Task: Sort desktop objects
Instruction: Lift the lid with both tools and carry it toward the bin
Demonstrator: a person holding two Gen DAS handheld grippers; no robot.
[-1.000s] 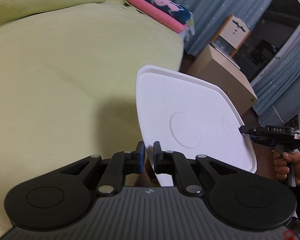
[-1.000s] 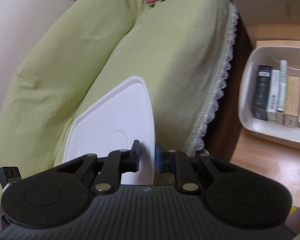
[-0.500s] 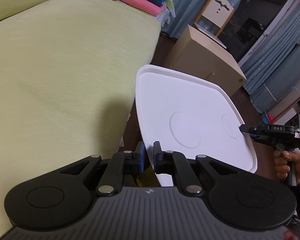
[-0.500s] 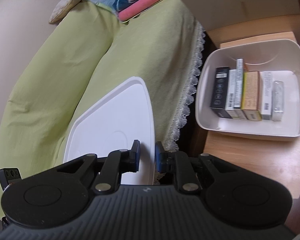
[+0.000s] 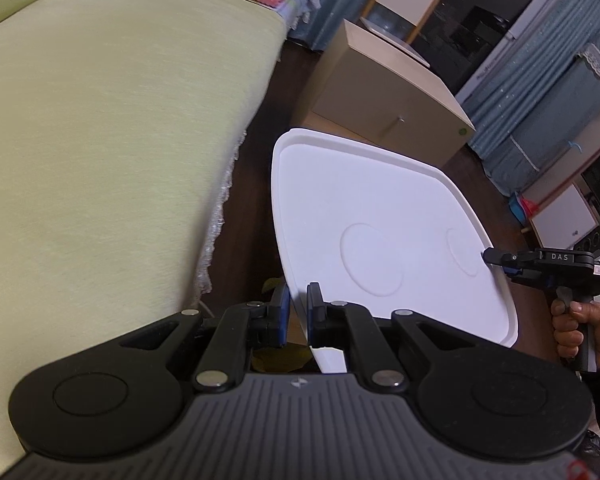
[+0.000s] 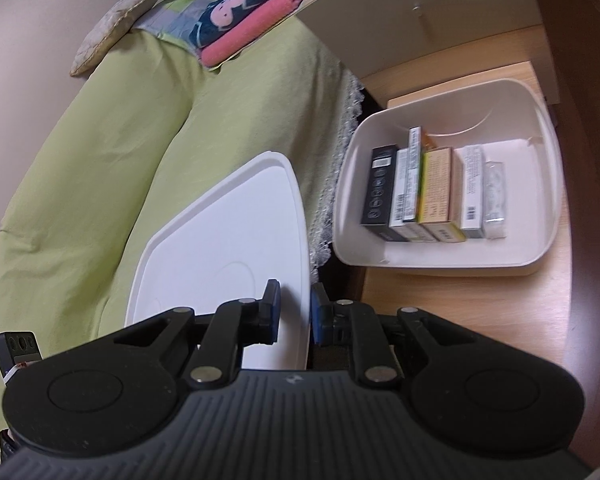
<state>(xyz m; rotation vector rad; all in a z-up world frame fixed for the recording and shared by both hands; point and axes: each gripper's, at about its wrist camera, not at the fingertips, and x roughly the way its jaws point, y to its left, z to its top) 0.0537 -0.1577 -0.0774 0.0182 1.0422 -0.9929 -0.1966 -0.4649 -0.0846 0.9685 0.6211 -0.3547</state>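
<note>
- Two grippers pinch one white lid by opposite edges, held in the air beside the sofa.
- sofa: green cover with a lace hem, fills the left of both views; folded pink and navy blankets on its far end, a cushion next to them.
- cabinet: beige, behind the lid in the left view.
- lid: flat, rounded corners, raised rim, two round dimples on the face; tilted, touching neither sofa nor desk.
- bin: white, open, on a wood desk, just right of the sofa hem, apart from the lid.
- boxes: a row of small packs standing side by side in the bin, black one at the left end, clear-wrapped one at the right.
- left gripper: blue pads closed on the lid's near edge.
- right gripper: pads clamped on the lid's edge; in the left view it shows at the lid's far side, a hand on its handle.
</note>
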